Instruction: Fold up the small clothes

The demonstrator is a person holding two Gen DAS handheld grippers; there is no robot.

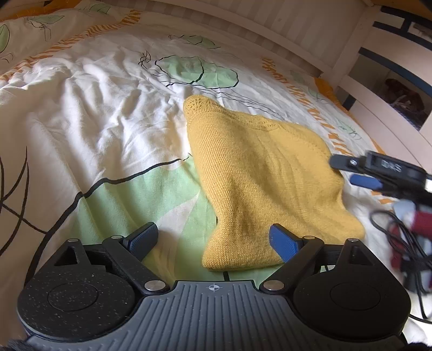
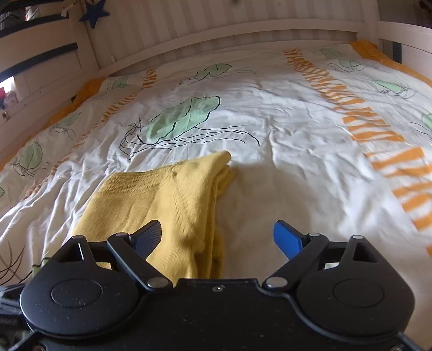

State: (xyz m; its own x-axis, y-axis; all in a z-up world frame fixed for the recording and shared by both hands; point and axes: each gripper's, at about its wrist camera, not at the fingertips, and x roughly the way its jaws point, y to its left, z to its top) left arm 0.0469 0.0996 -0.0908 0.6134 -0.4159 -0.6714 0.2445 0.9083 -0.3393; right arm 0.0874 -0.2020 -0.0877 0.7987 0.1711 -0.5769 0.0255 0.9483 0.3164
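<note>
1. Yellow knit garment (image 1: 270,183) lies centre-right in the left wrist view, flat on the bed cover (image 1: 94,121), already doubled over. Layered edges show along its right side in the right wrist view, so a fold looks done.
2. Left gripper (image 1: 214,239), bottom of frame, jaws spread wide, nothing pinched; its blue pad overlaps the garment's near corner in the picture, contact unclear. Probably just let go or lining up the next fold.
3. Right gripper (image 2: 220,237), bottom of frame, also wide open and empty; the garment's folded edge runs below and between its fingers.
4. Left wrist view only: the right gripper from outside at mid-right, blurred, at the garment's right edge, plus cables (image 1: 399,243) lower right.
5. Right wrist view only: the stacked edge, white slatted bed frame (image 2: 216,27) across the top, blue star (image 2: 94,12) upper left.
</note>
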